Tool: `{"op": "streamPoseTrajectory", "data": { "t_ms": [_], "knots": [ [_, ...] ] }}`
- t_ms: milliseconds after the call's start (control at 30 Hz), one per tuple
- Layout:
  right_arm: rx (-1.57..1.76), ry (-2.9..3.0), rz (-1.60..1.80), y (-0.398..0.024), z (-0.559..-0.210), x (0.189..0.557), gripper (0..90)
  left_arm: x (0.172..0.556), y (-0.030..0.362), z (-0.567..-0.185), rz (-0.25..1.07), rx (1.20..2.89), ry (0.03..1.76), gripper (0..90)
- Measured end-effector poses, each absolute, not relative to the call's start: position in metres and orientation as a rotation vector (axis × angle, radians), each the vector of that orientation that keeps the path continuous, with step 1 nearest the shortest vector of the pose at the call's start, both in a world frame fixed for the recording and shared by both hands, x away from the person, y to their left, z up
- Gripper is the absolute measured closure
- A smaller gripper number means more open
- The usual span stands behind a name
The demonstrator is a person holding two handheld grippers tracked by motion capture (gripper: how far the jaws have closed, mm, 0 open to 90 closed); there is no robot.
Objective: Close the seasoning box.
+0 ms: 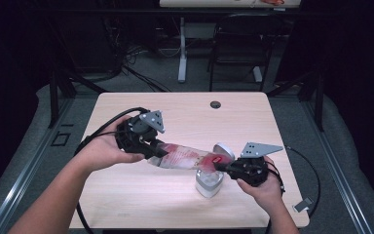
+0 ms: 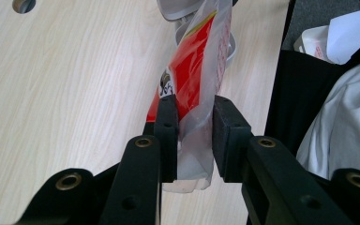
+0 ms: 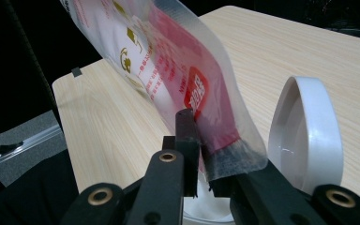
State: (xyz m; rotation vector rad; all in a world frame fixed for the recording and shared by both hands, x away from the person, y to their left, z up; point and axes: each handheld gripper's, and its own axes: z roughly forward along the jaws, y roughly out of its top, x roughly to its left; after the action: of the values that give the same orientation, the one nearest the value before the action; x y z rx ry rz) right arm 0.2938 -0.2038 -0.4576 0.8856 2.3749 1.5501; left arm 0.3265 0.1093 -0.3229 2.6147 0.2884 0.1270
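A clear plastic pouch with red and white print (image 1: 182, 157) is stretched level above the table between both grippers. My left gripper (image 1: 152, 146) is shut on one end; in the left gripper view its pads (image 2: 168, 122) pinch the pouch (image 2: 194, 70). My right gripper (image 1: 222, 165) is shut on the other end; in the right gripper view the pouch's edge (image 3: 168, 70) is clamped between its jaws. A white container (image 1: 208, 181) with an open hinged lid (image 1: 222, 150) stands right under the right end of the pouch, and its lid (image 3: 307, 131) stands upright beside my right jaws.
The light wooden table (image 1: 126, 195) has a round cable hole (image 1: 215, 104) near its far edge. Black cables (image 1: 97, 131) trail from the left gripper, and another (image 1: 311, 170) loops off the right edge. A desk leg and chair stand on the floor beyond.
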Motion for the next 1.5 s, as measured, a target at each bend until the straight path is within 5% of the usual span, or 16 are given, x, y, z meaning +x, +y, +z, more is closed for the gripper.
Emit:
{"op": "streamPoseTrajectory", "data": {
  "t_ms": [1500],
  "knots": [
    [0.884,2.376,1.552,-0.2042,-0.4585,0.2943,85.2,0.3274,0.1073,-0.322,0.127,2.603,0.282,75.9]
  ]
}}
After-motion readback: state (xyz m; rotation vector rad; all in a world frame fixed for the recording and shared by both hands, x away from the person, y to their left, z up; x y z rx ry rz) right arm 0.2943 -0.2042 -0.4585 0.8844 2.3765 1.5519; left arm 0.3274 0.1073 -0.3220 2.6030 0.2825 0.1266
